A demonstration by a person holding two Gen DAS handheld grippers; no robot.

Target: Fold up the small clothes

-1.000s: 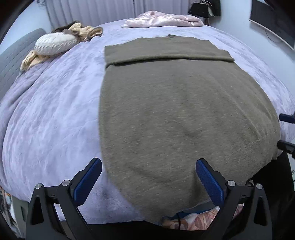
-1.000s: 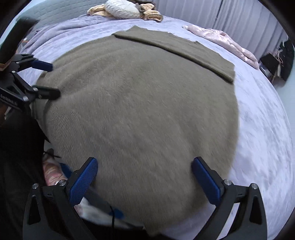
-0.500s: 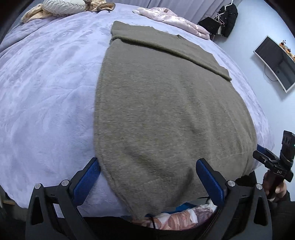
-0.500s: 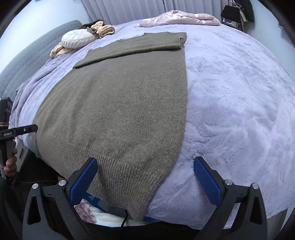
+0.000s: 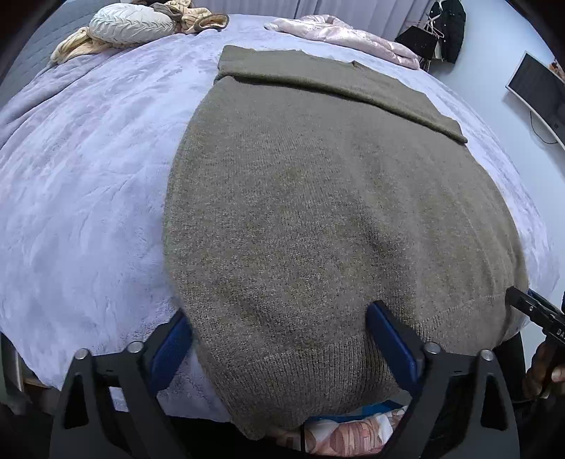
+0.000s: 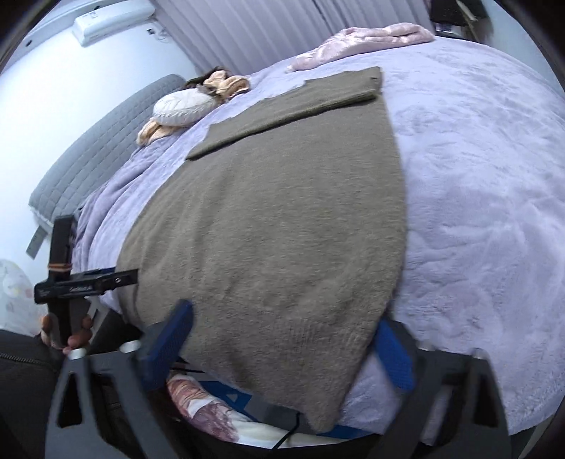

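Observation:
An olive-brown knit sweater (image 5: 317,212) lies flat on the lilac bed (image 5: 88,176), its sleeves folded across the far end. My left gripper (image 5: 282,347) straddles the near left corner of the hem, which hangs over the bed edge. Its jaws are closing with the knit between the blue pads, which do not pinch it. My right gripper (image 6: 282,344) straddles the near right corner of the sweater (image 6: 282,229), jaws also closing around the cloth. Each gripper shows in the other's view, the right gripper (image 5: 521,296) at the right edge and the left gripper (image 6: 123,276) at the left.
A white pillow (image 5: 130,26) and beige clothes (image 5: 77,44) lie at the far left of the bed, and a pink garment (image 5: 339,33) at the far end. A grey headboard (image 6: 99,151) stands on the left. A screen (image 5: 536,91) hangs on the right wall.
Both grippers have sunk toward the hem and rolled. The right one has shifted along the hem to its right corner. Both pairs of fingers have drawn closer together around the cloth.

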